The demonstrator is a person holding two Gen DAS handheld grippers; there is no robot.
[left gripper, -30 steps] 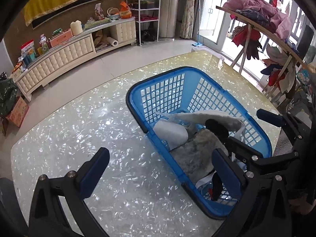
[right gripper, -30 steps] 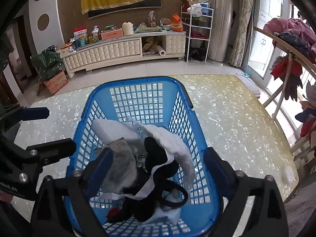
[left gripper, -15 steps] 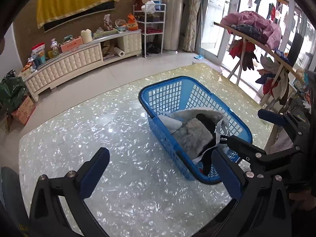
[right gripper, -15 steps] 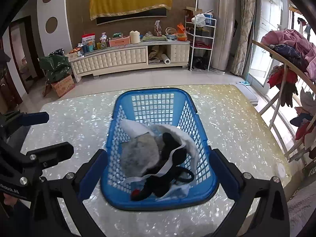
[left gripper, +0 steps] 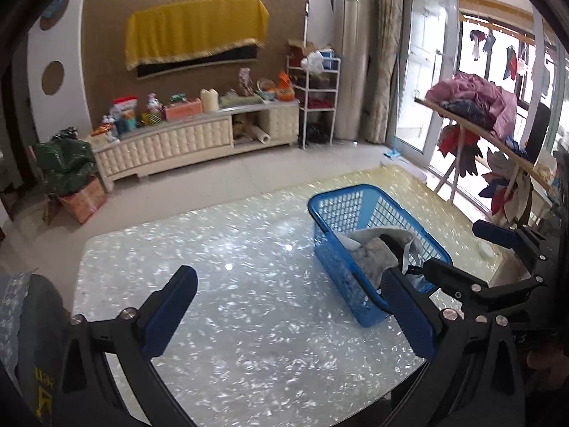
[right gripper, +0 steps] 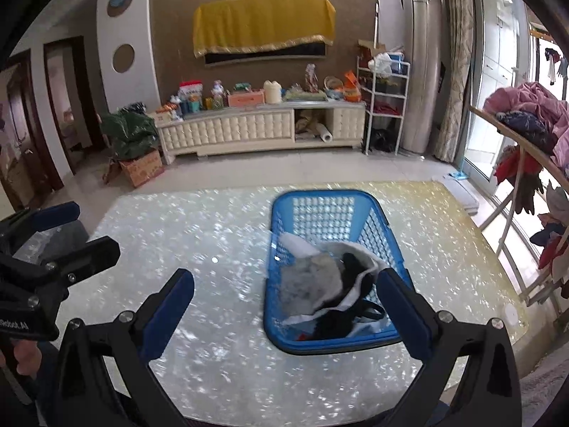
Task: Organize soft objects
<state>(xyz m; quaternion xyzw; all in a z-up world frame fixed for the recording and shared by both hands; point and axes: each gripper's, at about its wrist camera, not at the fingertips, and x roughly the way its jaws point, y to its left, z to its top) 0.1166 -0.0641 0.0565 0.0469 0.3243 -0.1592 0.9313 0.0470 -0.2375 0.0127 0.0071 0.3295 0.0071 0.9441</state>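
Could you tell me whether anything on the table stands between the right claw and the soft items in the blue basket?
Nothing visible does: the open right claw faces the soft items, with only the blue basket wall around them.

Both wrist cameras look forward and down across the tabletop [left gripper: 249,320] toward the far wall. The left view sits left of the blue basket [left gripper: 330,249]; the right view faces it almost head-on, nearer. Both views share the basket, the tabletop and the cream cabinet [right gripper: 249,128].
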